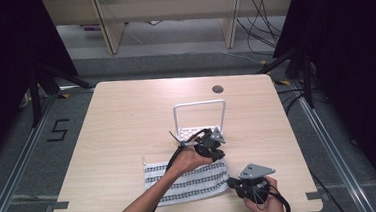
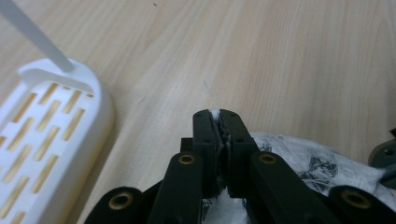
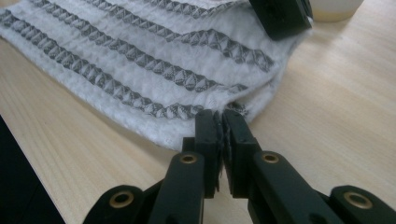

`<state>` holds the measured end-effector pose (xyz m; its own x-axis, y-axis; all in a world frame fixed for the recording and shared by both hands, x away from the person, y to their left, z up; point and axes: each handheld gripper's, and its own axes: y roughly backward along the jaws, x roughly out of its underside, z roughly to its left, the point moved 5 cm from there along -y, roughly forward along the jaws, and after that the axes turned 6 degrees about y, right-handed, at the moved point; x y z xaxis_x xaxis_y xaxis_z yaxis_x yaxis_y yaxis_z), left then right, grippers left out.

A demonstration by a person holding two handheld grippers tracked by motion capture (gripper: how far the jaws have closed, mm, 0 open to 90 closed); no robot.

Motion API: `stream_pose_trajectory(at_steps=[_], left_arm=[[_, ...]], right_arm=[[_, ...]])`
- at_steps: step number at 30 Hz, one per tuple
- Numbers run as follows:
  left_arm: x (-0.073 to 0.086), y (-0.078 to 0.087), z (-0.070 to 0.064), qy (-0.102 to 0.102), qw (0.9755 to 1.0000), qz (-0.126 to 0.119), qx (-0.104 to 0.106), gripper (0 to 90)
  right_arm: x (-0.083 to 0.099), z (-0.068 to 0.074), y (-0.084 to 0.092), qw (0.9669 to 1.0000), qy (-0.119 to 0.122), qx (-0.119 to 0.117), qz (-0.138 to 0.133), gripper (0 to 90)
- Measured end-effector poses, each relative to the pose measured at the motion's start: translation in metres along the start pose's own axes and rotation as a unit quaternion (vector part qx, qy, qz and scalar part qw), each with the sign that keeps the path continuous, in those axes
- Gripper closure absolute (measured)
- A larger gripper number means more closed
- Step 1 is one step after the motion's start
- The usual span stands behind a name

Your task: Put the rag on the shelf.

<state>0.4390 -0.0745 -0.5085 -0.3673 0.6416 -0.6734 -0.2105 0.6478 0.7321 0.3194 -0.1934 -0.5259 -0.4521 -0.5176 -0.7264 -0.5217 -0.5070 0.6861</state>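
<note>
A white towel with grey patterned stripes [image 1: 186, 180] lies folded near the table's front edge. My left gripper [image 1: 218, 153] is at its far right corner, beside a white slotted rack [image 1: 200, 130]. In the left gripper view the gripper [image 2: 219, 122] is shut with white cloth pinched between the jaws, and the towel [image 2: 308, 161] trails off behind to the right. My right gripper [image 1: 231, 182] is at the near right corner. In the right gripper view it [image 3: 220, 120] is shut on the towel's edge [image 3: 140, 65], with the other gripper [image 3: 282, 16] farther off on the same towel.
The rack's white hoop handle [image 1: 199, 104] stands upright mid-table, and its slotted base [image 2: 42, 140] lies just left of my left gripper. A round cable hole [image 1: 218, 89] sits near the table's far edge. Bare wood [image 1: 127, 120] spreads left of and behind the towel.
</note>
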Motion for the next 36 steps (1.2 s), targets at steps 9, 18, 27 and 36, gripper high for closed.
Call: stream_pose_trajectory(at_steps=[9, 18, 27, 36], left_arm=[[-0.006, 0.033, 0.004, 0.010, 0.9995, -0.027, -0.015, 85.7], [-0.019, 0.080, 0.003, 0.011, 0.9972, -0.066, -0.035, 85.7], [-0.024, 0.122, 0.009, 0.054, 0.9919, -0.105, -0.047, 85.8], [-0.037, 0.175, 0.004, 0.085, 0.9786, -0.179, -0.055, 85.7]], right_arm=[[-0.015, -0.001, 0.014, 0.9994, 0.002, 0.003, -0.033, 86.7], [-0.044, -0.001, 0.039, 0.9958, 0.019, 0.011, -0.089, 87.2], [-0.080, -0.011, 0.055, 0.9909, 0.035, 0.015, -0.129, 87.3], [-0.126, -0.024, 0.085, 0.9827, 0.047, 0.020, -0.178, 87.6]])
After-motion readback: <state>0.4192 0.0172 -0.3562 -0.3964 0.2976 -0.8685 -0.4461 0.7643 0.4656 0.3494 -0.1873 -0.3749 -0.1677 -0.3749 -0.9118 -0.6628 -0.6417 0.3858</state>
